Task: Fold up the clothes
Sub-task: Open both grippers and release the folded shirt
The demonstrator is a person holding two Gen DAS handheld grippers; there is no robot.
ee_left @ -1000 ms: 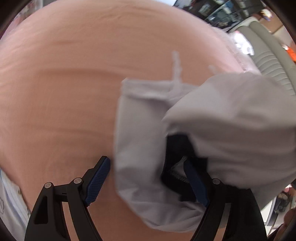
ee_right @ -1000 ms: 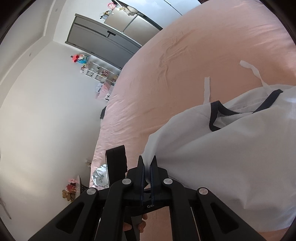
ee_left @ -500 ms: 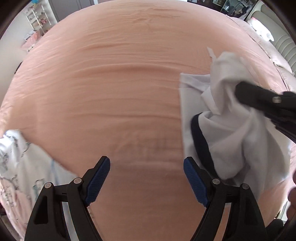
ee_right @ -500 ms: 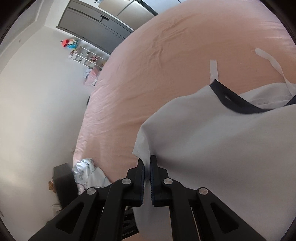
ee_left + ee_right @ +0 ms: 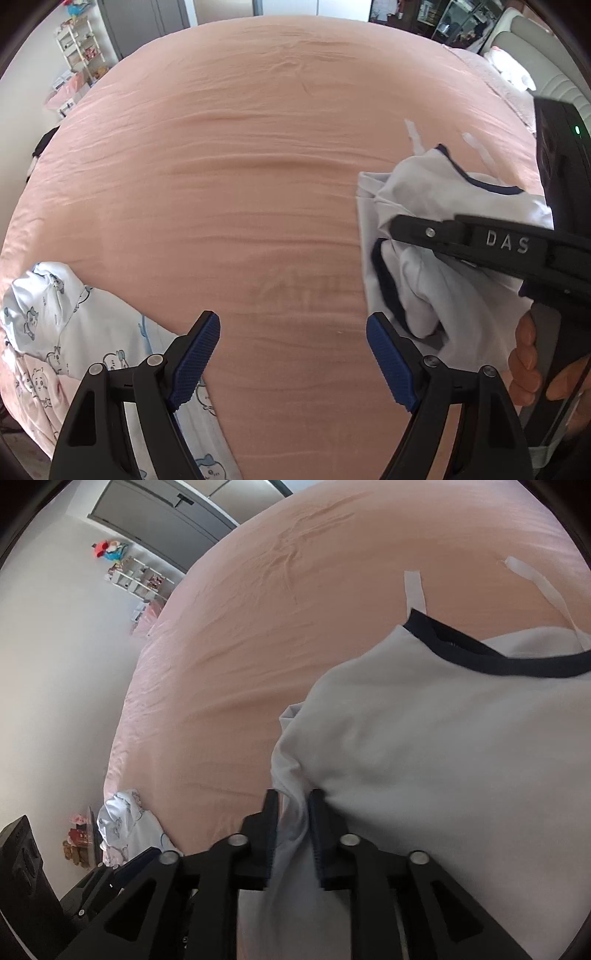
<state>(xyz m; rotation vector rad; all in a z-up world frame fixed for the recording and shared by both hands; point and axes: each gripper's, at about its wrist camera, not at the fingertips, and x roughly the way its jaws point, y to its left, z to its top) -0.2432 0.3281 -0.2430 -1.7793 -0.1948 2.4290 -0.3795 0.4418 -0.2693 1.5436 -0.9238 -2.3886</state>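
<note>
Centrally: white garment (image 5: 424,746) with dark navy trim (image 5: 491,661), bunched on the pink bedsheet (image 5: 258,184), lying toward the right side of the bed in the left wrist view (image 5: 443,258). Two thin white straps (image 5: 413,587) trailing off the garment's far edge, flat on the sheet. Navy-edged opening turned up and showing in both views.

Right gripper (image 5: 293,830) down in the garment's near edge, jaws opening, a fold of white cloth still between the two black fingers (image 5: 267,827); gap visible on either side of the fold, pads apparently no longer pinching it. Same gripper seen from the side in the left wrist view (image 5: 480,240), lying across the top of the bunched cloth, lettering "DAS" on its arm, held by a hand (image 5: 532,365) at the right edge.

Left gripper (image 5: 293,350) hanging above bare sheet, just left of the garment, blue-padded fingers (image 5: 194,362) spread wide, nothing between them, nothing touched.

Further out: printed cartoon-pattern cloth (image 5: 55,325) heaped at the bed's near-left corner, well apart from the white garment. Beyond the bed, a white shelf rack (image 5: 77,48) against the wall, grey wardrobe doors (image 5: 159,520), upholstered headboard (image 5: 546,66) at far right.
</note>
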